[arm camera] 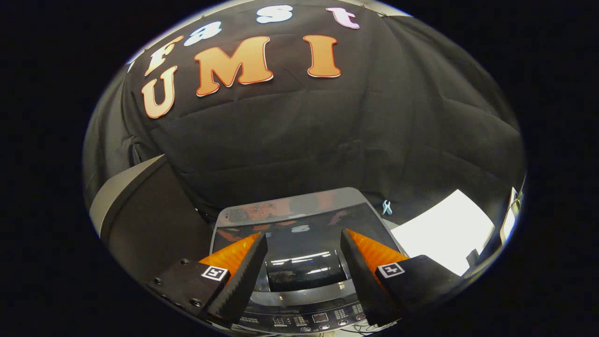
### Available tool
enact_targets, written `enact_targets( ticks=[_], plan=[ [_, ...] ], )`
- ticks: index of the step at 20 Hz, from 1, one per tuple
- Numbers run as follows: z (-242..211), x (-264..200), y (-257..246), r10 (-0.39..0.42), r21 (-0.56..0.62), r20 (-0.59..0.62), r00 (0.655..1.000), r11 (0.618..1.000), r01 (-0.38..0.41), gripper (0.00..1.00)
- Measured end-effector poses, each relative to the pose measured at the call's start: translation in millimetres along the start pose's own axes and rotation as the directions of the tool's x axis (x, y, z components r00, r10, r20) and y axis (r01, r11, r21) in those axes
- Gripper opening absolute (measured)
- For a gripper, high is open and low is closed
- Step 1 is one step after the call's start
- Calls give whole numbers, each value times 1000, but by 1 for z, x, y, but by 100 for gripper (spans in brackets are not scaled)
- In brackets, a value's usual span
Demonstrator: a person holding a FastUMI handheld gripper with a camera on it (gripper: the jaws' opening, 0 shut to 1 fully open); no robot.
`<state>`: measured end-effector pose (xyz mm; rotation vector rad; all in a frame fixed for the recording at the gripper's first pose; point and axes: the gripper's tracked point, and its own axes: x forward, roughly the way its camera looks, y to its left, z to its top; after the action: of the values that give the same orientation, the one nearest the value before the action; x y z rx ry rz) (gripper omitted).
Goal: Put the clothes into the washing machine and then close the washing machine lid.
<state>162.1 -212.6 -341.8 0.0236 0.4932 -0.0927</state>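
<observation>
A top-loading washing machine [299, 210] stands below and just ahead of my fingers. Its glossy dark glass lid [304, 248] lies flat and closed, mirroring the wall behind. The control panel [304, 320] with small buttons runs along its near edge, between and under my fingers. My gripper [303, 239] hovers above the lid, open, with nothing between its fingers. I see no clothes outside the machine.
A tall dark box with a grey top [140, 215] stands close on the left of the machine. A white surface [444, 234] lies to the right. A small pale clip [387, 207] hangs on the black cloth wall behind.
</observation>
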Motion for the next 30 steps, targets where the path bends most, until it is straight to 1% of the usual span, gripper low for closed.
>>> enact_targets(
  ticks=[3,5,7,9,11,14,16,19,22,25,30],
  plan=[
    [9,-8,-7,-18,-10,-3,1000,1000,18,100],
    [25,-18,-10,-29,-23,3,1000,999,29,100],
    [45,-30,-7,-23,-22,19,1000,999,24,100],
    [71,-45,-4,-6,-3,52,999,1000,7,100],
    [108,-62,1,9,13,102,995,1000,-10,100],
    [162,-86,9,25,14,190,981,999,-29,100],
    [188,-105,12,38,34,226,973,998,-47,100],
    [229,-134,17,53,73,290,956,994,-77,99],
    [263,-165,9,35,75,342,939,995,-64,98],
    [299,-195,-1,7,71,421,907,997,-40,98],
    [350,-236,0,9,42,510,860,999,-35,98]
  ],
)
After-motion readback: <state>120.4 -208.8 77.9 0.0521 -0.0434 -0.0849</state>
